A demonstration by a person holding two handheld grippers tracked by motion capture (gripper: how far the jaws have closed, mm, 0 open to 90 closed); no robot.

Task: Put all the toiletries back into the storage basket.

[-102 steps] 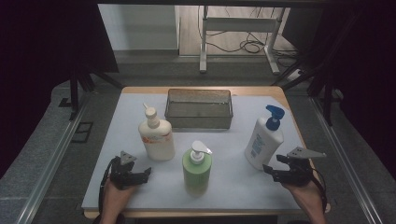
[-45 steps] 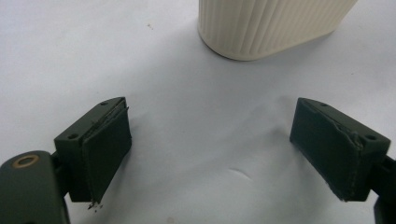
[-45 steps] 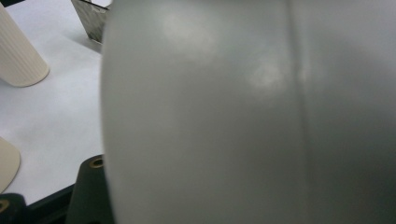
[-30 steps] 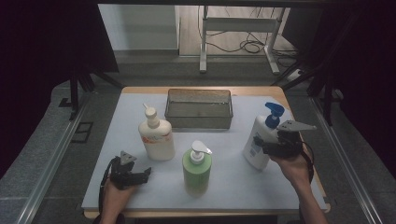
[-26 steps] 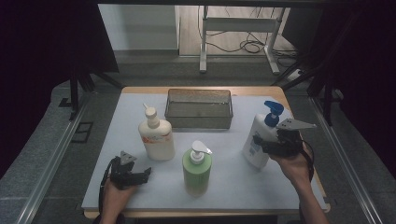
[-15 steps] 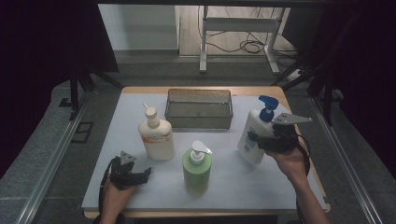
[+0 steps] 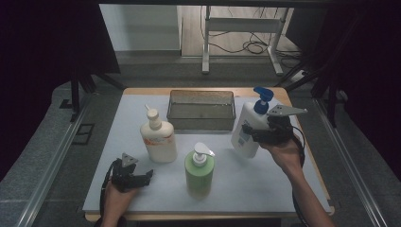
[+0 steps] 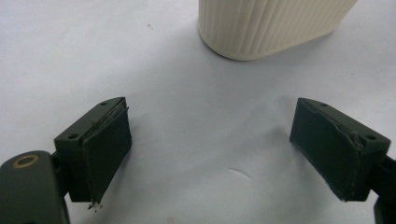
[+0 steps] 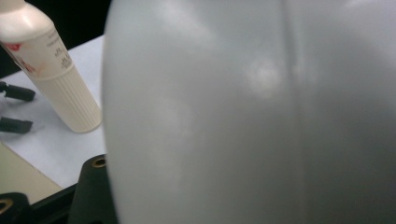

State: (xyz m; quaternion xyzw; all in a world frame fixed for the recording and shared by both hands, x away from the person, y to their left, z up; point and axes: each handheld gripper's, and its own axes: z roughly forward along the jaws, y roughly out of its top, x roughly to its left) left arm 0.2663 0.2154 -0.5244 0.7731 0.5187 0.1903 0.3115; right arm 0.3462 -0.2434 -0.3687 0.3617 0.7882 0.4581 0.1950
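A white bottle with a blue pump hangs tilted just above the mat, right of the basket. My right gripper is shut on its body from the right side. Seen from the right gripper view, the bottle's white wall sits very close between the jaws. My left gripper rests at the mat's front left. Its jaws are open with bare mat between them. A cream bottle stands just beyond it.
A green pump bottle stands at the front centre of the pale mat. A dark wire basket sits at the back centre. The cream bottle also appears in the right gripper view, with the left gripper's jaws beside it.
My right gripper closed on the white bottle, then carried it left and slightly up, tilting it. The left gripper stayed where it was.
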